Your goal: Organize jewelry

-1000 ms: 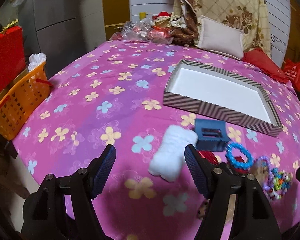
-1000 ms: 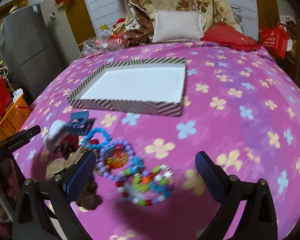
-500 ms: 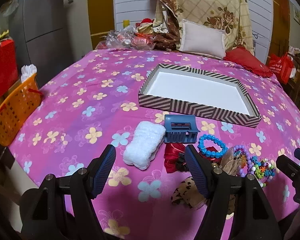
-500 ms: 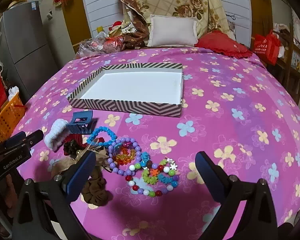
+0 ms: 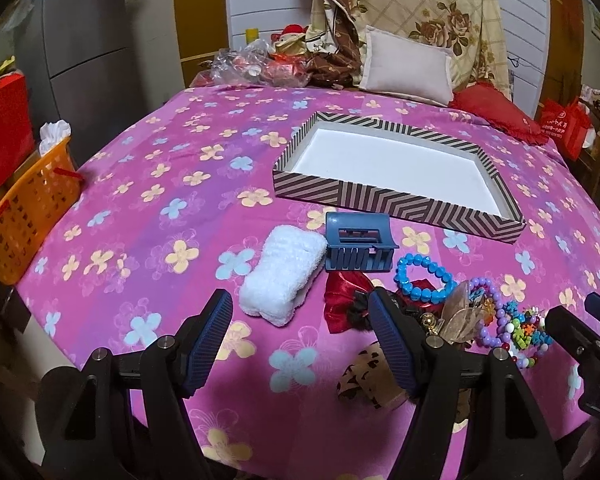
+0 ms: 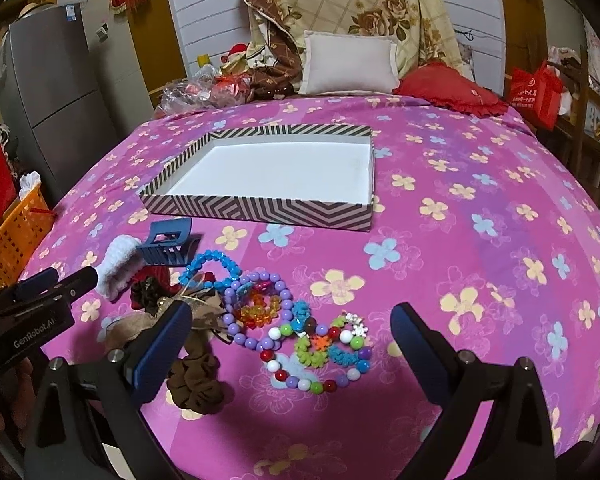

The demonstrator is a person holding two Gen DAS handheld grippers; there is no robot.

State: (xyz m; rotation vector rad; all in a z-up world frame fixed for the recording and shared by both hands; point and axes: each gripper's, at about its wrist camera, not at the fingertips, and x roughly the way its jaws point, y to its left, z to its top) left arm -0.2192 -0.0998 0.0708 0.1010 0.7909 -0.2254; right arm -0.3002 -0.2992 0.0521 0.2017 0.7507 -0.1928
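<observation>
A striped box (image 5: 384, 200) with a white inside sits on the pink flowered table; it also shows in the right wrist view (image 6: 260, 210). In front of it lie a white fluffy scrunchie (image 5: 282, 282), a blue hair claw (image 5: 358, 248), a blue bead bracelet (image 5: 426, 278), a red scrunchie (image 5: 342, 300), a purple bead bracelet (image 6: 256, 308), a multicoloured bead necklace (image 6: 320, 356) and a brown scrunchie (image 6: 198, 382). My left gripper (image 5: 300, 338) is open and empty, just short of the white scrunchie. My right gripper (image 6: 290, 344) is open and empty over the beads.
An orange basket (image 5: 24, 216) stands off the table's left edge. A grey fridge (image 5: 88, 40) is behind it. Pillows (image 5: 406, 70), a red cushion (image 5: 496, 114) and plastic bags (image 5: 252, 66) lie at the table's far end. A red bag (image 6: 536, 92) hangs at right.
Both grippers have pulled back and steadied; the left view swung so the jewelry pile and box sit more centred. Nothing on the table moved. Both grippers stay open.
</observation>
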